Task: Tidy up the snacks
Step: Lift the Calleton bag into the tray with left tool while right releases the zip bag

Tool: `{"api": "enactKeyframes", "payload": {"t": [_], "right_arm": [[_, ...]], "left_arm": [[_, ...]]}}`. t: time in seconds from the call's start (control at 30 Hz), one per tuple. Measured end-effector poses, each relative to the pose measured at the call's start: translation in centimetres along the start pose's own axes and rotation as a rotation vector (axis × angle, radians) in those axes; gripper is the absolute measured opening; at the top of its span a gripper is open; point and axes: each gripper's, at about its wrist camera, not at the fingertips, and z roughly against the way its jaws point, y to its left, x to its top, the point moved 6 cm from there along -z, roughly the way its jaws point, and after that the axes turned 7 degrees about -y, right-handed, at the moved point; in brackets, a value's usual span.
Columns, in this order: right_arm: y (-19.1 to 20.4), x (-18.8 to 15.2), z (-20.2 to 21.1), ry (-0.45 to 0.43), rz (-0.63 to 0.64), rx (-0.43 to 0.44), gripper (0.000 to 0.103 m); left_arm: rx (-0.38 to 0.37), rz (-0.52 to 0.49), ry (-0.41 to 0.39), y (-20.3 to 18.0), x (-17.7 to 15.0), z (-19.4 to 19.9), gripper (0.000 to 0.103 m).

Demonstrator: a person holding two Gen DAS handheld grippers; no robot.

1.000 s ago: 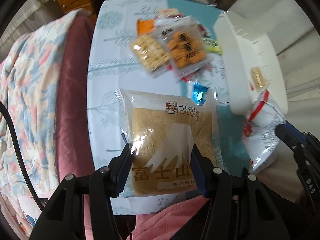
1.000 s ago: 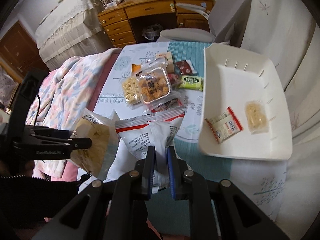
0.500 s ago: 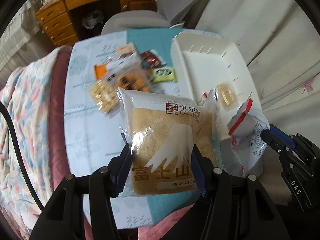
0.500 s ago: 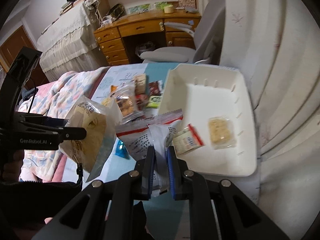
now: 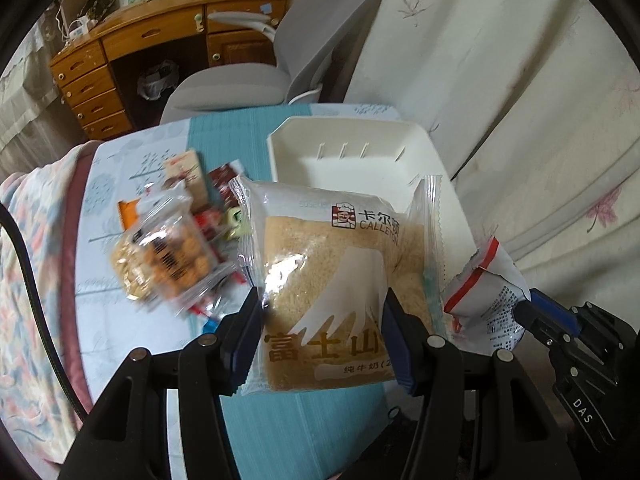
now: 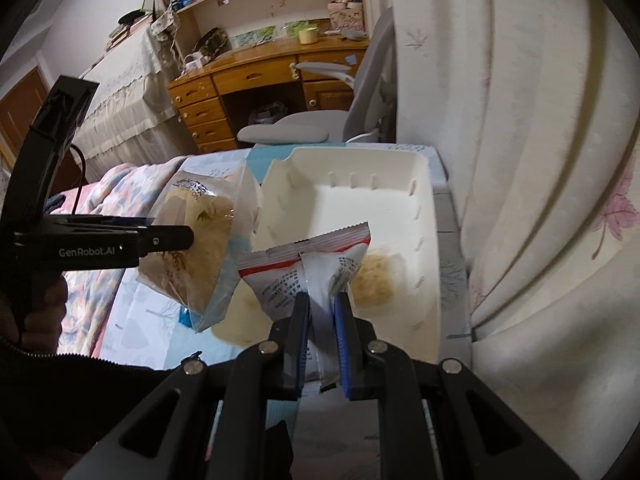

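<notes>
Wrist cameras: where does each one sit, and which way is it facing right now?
Left wrist: on the left gripper, angled down over the table at its bread pack and the white tray; its own fingers show.
Right wrist: on the right gripper, angled down at its red-striped packet over the tray; own fingers, and a hand with sleeve.
Shared: both packs, tray, each other's gripper, desk, grey chair.

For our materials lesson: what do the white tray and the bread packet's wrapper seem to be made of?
White tray: probably moulded plastic, matte, judging by its rounded rim and ribbed walls. Bread packet wrapper: thin clear plastic film, glossy, showing glare, crinkles and a serrated sealed edge.
</notes>
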Motion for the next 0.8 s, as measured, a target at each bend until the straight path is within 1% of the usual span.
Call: {"api": "enactKeyframes", "payload": {"t": [0.23, 0.33, 0.37, 0.4, 0.43, 0.47, 0.5, 0.53, 0.6, 0.8], "right_arm": [[-2.0, 0.6, -0.5, -0.026, -0.044, -0.010, 0.013], [-2.4, 0.7, -0.7, -0.029, -0.060, -0.005, 0.013], [-2.4, 0.7, -0.9, -0.025, -0.062, -0.006, 0.013], [-2.5, 0.7, -1.0, -0.019, -0.063, -0.008, 0.014], [-2.6, 0.7, -1.2, -0.013, -0.066, -0.006, 0.014], [-2.6, 0.6, -1.3, -0.009, -0.069, -0.001, 0.015], [-2.6, 0.6, -1.4, -0.007, -0.074, -0.002, 0.022], [-2.6, 0.6, -1.4, -0.007, -0.078, -0.006, 0.035], [-2.7, 0.6, -1.2, -0.021, -0.089, -0.008, 0.046], [-2.3, 0.4, -0.8, -0.022, -0.107, -0.005, 0.047]], "left_arm": [[-0.026, 0.013, -0.083, -1.4, 1.2, -1.2, 0.056], [-0.023, 0.029, -0.102, -1.6, 1.6, -1.6, 0.058], [-0.016, 0.037, -0.108, -1.6, 1.7, -1.8, 0.062], [-0.017, 0.043, -0.112, -1.5, 1.7, -1.8, 0.070], [-0.027, 0.053, -0.119, -1.6, 1.7, -1.8, 0.075], [-0.033, 0.063, -0.124, -1.6, 1.8, -1.7, 0.084], [-0.039, 0.070, -0.130, -1.6, 1.9, -1.6, 0.087], [-0.042, 0.071, -0.136, -1.6, 2.0, -1.5, 0.087], [-0.035, 0.064, -0.140, -1.5, 2.0, -1.3, 0.087], [-0.027, 0.087, -0.150, -0.5, 1.7, -0.3, 0.087]]}}
